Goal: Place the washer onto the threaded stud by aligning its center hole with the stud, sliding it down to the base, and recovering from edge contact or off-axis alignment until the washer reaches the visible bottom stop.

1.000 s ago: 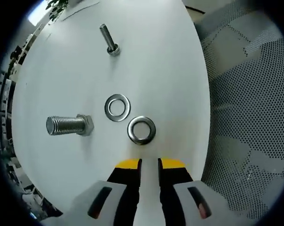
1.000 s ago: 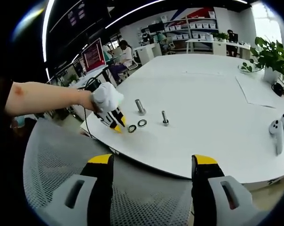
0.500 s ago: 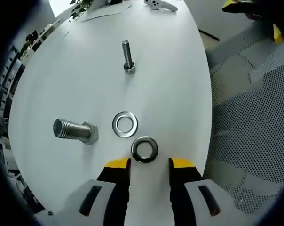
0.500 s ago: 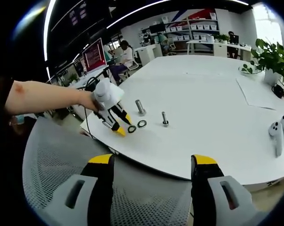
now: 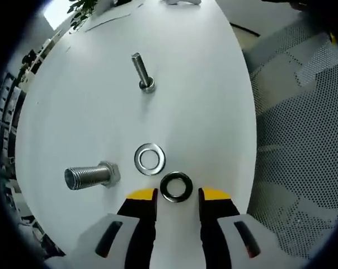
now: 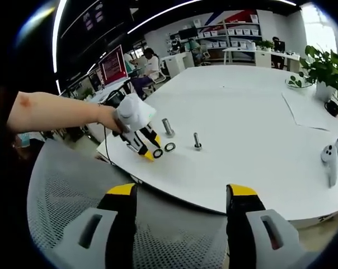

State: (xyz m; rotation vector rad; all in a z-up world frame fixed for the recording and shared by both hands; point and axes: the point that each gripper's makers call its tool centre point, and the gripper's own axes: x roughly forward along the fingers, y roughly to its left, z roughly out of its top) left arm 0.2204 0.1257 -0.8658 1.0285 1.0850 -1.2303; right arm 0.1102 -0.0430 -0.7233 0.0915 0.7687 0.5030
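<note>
On the white table [image 5: 202,101] a thin threaded stud [image 5: 142,72] stands upright at the far side. A thick bolt [image 5: 90,175] stands on its hex head to the left. A bright washer [image 5: 149,158] lies flat, and a dark washer [image 5: 176,186] lies just nearer. My left gripper [image 5: 178,196] is open, its yellow tips either side of the dark washer's near edge. The right gripper view holds the left gripper [image 6: 146,147] in a hand, the dark washer [image 6: 158,153], the bright washer [image 6: 170,147], the bolt [image 6: 168,127] and the stud [image 6: 197,140]. My right gripper [image 6: 182,193] hangs open, off the table.
A grey mesh chair [image 5: 303,140] stands against the table's near edge, and its back [image 6: 62,196] lies under the right gripper. Two white controllers [image 6: 331,157], a sheet of paper [image 6: 309,109] and a potted plant [image 6: 324,67] sit at the table's far right.
The left gripper's jaws have spread apart and moved forward, so the dark washer now lies between the tips. The right gripper has stayed in place.
</note>
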